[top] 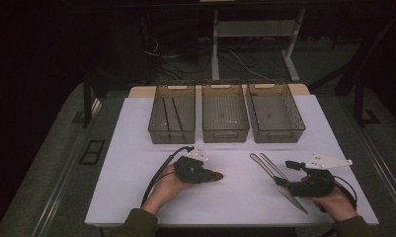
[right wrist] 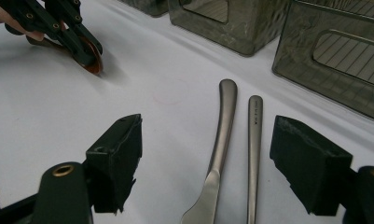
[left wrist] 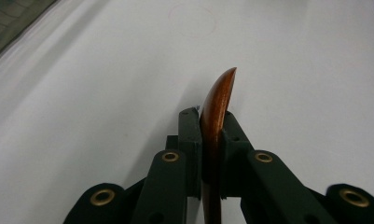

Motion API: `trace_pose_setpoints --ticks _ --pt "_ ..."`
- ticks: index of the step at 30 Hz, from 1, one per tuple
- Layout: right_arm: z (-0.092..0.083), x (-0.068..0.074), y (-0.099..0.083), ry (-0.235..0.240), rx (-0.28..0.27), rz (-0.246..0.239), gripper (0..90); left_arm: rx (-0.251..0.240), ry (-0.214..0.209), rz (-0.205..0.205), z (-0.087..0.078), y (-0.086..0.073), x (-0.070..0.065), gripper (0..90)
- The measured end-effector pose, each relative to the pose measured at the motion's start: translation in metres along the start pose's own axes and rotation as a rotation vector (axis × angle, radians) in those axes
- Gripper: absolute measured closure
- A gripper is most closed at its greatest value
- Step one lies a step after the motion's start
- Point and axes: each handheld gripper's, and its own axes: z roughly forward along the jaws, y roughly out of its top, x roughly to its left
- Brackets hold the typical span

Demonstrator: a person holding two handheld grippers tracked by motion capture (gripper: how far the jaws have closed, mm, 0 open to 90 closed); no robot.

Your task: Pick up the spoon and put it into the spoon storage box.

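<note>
Inspector: Wooden spoon [left wrist: 218, 100] lies low over the white table [top: 136, 148], in front of the middle bin, and your left gripper [top: 205, 174] is clamped on it. In the left gripper view the pads press both faces of the brown piece, its curved tip sticking out past them.

Operator: And the bins?

Inspector: Three smoked-plastic bins stand in a row at the far edge. Taking the middle bin [top: 225, 112] as reference: it looks bare inside. The left bin [top: 172, 114] beside it holds two thin dark sticks lying lengthwise. The right bin [top: 275, 112] looks bare; I cannot tell more in this light.

Operator: My right side?

Inspector: Your right gripper [right wrist: 205, 161] rests in front of and to the right of the middle bin, its jaws spread and gripping nothing. A metal knife [right wrist: 219, 135] and a second metal handle [right wrist: 254, 140] lie side by side on the table between those jaws, apart from both pads.

Operator: Hand posture?

Inspector: Both your forearms come in from the near edge. Your left hand [top: 168, 185] cups the gripper from below, pointing it rightward; your right hand [top: 336, 202] holds its gripper low, pointing toward the bins.
</note>
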Motion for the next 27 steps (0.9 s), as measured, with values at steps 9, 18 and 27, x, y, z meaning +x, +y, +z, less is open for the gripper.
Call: trace_pose_setpoints --ticks 9,18,27 --pt "0.000 0.000 0.000 0.001 -0.002 0.000 25.5 -0.028 0.002 -0.019 -0.006 0.003 0.000 81.6" --pt "0.000 0.000 0.000 0.000 0.000 0.000 25.4 -0.067 0.008 -0.016 -0.014 0.008 -0.002 81.7" --pt "0.000 0.000 0.000 0.000 -0.007 0.007 25.4 -0.122 0.021 -0.019 -0.020 0.017 0.001 81.7"
